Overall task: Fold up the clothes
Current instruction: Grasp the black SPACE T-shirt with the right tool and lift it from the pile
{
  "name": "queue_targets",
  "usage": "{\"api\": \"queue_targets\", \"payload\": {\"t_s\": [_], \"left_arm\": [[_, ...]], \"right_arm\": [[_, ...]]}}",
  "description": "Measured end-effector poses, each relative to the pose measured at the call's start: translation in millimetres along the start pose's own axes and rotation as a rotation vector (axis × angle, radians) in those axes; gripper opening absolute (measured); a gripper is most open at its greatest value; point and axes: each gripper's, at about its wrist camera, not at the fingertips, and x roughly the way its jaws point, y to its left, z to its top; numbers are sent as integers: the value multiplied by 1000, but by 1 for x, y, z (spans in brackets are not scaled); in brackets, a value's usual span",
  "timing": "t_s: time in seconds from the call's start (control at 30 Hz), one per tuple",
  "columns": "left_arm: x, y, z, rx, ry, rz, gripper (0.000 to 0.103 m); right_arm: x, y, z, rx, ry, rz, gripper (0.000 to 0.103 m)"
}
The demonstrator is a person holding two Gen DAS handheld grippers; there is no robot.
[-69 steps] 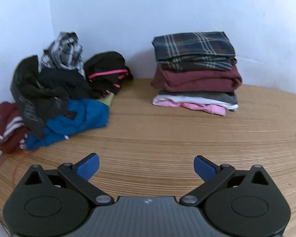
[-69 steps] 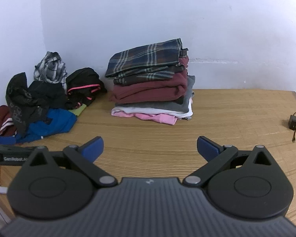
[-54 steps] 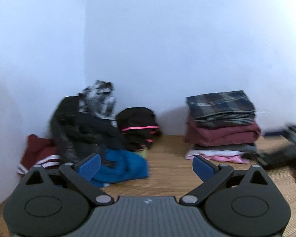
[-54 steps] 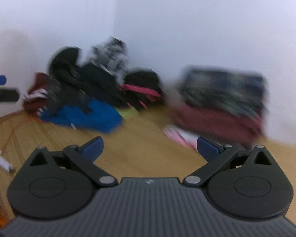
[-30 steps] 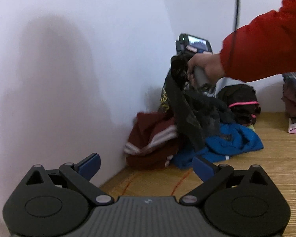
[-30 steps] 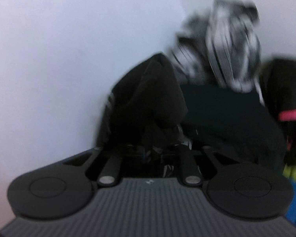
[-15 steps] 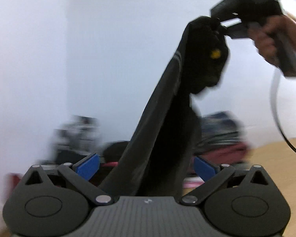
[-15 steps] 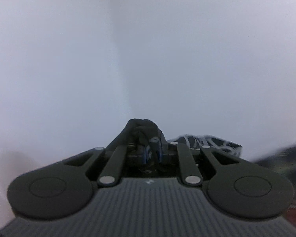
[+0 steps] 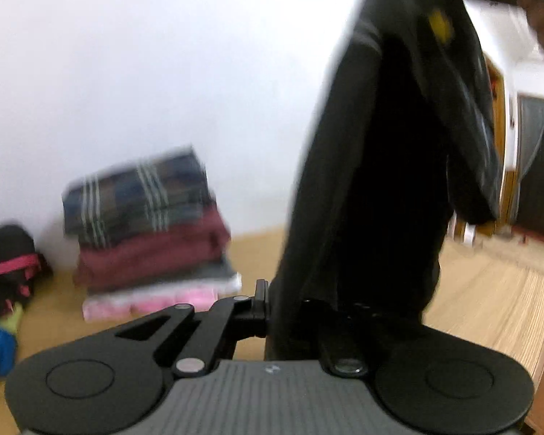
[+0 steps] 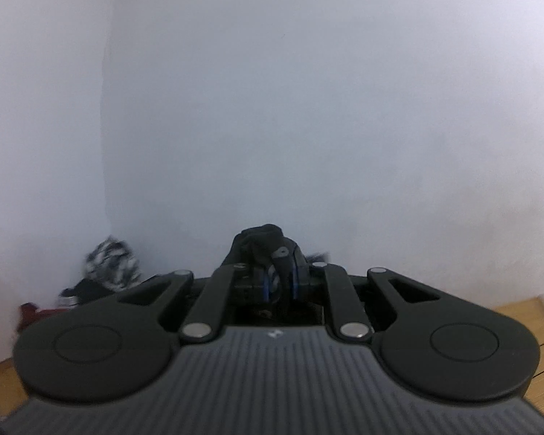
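Now two claws, left claw (image 9: 272, 311) and right claw (image 10: 280, 282), grip one black garment (image 9: 373, 181).

Left wrist view level toward folded stack (image 9: 145, 224), right wrist view facing wall (image 10: 308, 108)

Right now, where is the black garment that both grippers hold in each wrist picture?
Left wrist view: the black garment hangs from the top right down to the left gripper, shut on its lower part.
Right wrist view: only a bunched bit shows, clamped in the right gripper at lower centre.
Shared landmark: the white wall.
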Motion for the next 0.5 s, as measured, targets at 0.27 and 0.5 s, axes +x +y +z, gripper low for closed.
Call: {"api": "queue_targets", "payload": {"t_s": [0.27, 0.5], "left_arm": [[-163, 60, 172, 186, -337, 51, 2], [-135, 68, 195, 262, -164, 315, 94]], "right_arm": [[-93, 37, 77, -144, -244, 46, 18], [27, 9, 56, -57, -64, -258, 94]]}}
